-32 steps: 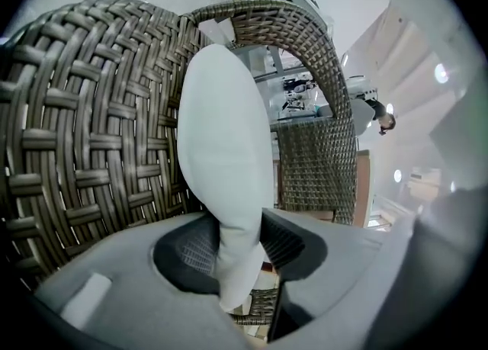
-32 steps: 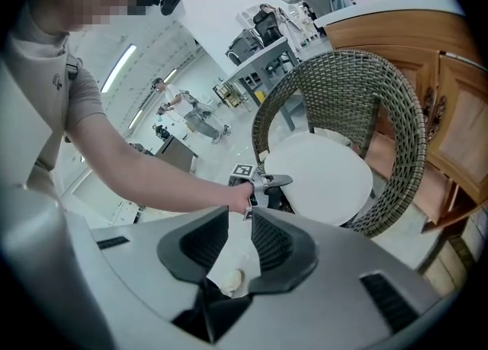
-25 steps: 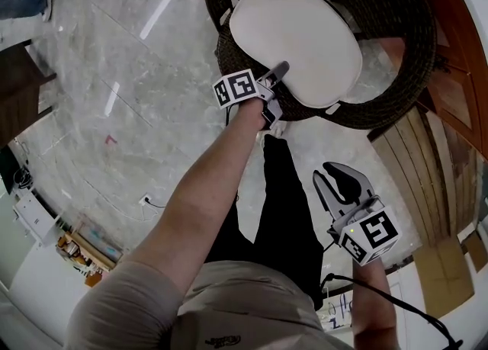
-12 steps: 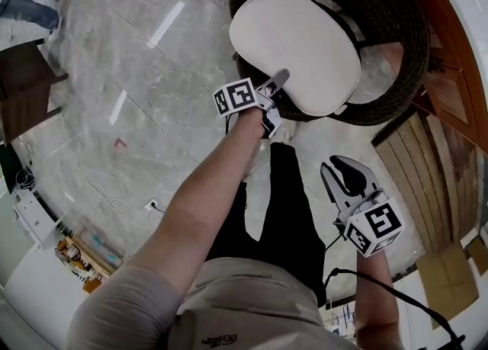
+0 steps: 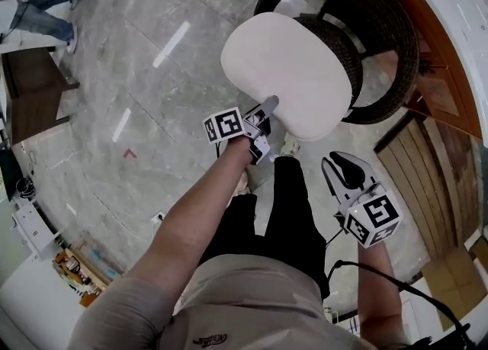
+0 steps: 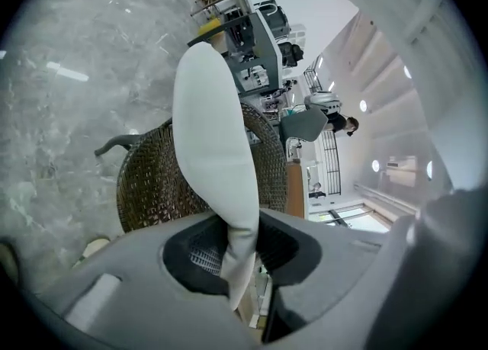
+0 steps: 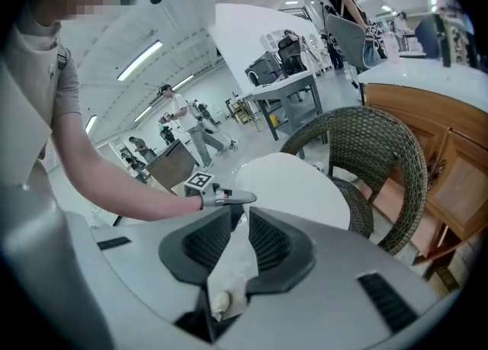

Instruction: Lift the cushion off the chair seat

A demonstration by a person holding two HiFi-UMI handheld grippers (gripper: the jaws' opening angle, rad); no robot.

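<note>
The white oval cushion (image 5: 290, 70) hangs tilted above the dark wicker chair (image 5: 381, 36), lifted clear of its seat. My left gripper (image 5: 268, 106) grips the cushion's near edge; its jaws are closing with the cushion pinched between them. In the left gripper view the cushion (image 6: 213, 142) stands edge-on out of the jaws of that gripper (image 6: 240, 245), with the chair (image 6: 152, 181) behind it. My right gripper (image 5: 345, 165) hovers to the right, apart from the cushion. In its own view the right gripper (image 7: 232, 242) is shut on a crumpled white scrap of cloth (image 7: 229, 272).
A wooden counter (image 5: 450, 51) stands right of the chair. A dark wooden table (image 5: 34, 89) sits at the left, with someone's legs (image 5: 38, 5) beyond it. My own black-trousered legs (image 5: 282, 211) are below the grippers. Several people (image 7: 179, 116) stand far off across the marble floor.
The left gripper has risen with the cushion, which has come up off the chair seat and now looks larger. The right gripper has also risen a little.
</note>
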